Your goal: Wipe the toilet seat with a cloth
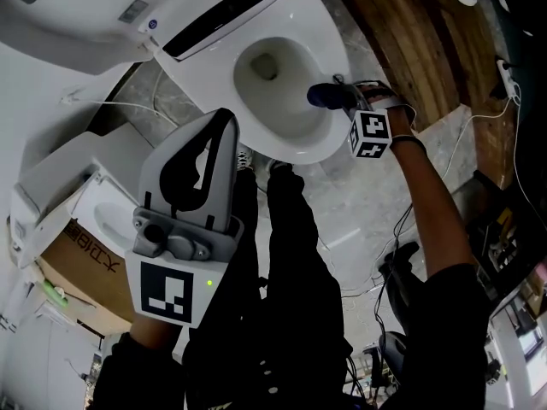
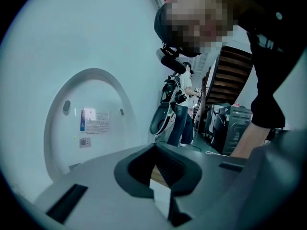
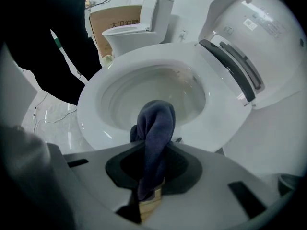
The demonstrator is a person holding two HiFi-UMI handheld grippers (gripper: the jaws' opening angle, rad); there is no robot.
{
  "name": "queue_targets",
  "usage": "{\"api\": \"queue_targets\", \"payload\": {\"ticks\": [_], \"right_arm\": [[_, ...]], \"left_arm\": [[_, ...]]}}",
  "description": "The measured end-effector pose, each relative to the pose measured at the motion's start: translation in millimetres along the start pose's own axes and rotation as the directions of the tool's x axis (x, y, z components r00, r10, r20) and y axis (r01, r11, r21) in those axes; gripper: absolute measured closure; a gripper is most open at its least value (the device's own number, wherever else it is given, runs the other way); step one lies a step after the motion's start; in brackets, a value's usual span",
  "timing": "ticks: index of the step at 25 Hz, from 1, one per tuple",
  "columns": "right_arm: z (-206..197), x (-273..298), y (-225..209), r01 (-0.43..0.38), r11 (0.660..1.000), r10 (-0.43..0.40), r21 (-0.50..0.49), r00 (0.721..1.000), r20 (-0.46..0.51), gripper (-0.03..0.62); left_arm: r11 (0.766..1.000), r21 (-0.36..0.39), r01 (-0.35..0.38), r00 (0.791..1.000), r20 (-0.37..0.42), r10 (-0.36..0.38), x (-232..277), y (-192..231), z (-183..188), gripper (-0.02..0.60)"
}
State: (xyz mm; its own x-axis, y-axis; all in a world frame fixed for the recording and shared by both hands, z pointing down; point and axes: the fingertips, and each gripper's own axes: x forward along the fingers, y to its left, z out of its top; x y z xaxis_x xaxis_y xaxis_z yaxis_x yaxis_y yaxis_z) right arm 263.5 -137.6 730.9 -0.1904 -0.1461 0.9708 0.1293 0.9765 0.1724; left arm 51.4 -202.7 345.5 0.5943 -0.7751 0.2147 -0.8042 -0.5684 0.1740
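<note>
Dark blue cloth (image 3: pixel 156 128): pinched as one folded lobe in the right claw (image 3: pixel 149 183), standing forward out of it with a loose hump at the tip.
Right claw: clamped on the cloth; only a narrow fold sits between the jaws.
Cloth position: in the head view it lies at about 3 o'clock on the toilet seat (image 1: pixel 332 54), over the inner edge. Whether it presses on the seat or hangs just above it, I cannot tell.
Left claw (image 1: pixel 212 152): jaws together with nothing in them, held up and well apart from the seat, aimed at the raised lid (image 2: pixel 91 123).
Slip risk: drag along the seat could pull the thin fold out of the jaws, and the cloth would likely fall into the bowl (image 3: pixel 158 92).
Dip risk: because the hump overhangs the inner edge, a stroke angled inward would wet or soil it in the bowl.
Miss risk: a small bunched contact patch probably leaves streaks of seat unwiped, above all toward 12 o'clock by the hinge.
Knock risk: a wide swing of the idle left claw might tip the lid down onto the working arm.
Footing: cables (image 1: pixel 479 131) trail on the floor at 3 o'clock of the person's legs (image 1: pixel 291 254); a step sideways could snag them.
</note>
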Motion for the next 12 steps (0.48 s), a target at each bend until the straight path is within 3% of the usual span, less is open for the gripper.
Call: {"api": "queue_targets", "payload": {"ticks": [12], "right_arm": [[-1, -6, 44, -0.011, 0.987, 0.01, 0.157, 1.0, 0.007, 0.526]], "left_arm": [[0.999, 0.006, 0.035, 0.999, 0.001, -0.035, 1, -9, 4, 0.571]]}}
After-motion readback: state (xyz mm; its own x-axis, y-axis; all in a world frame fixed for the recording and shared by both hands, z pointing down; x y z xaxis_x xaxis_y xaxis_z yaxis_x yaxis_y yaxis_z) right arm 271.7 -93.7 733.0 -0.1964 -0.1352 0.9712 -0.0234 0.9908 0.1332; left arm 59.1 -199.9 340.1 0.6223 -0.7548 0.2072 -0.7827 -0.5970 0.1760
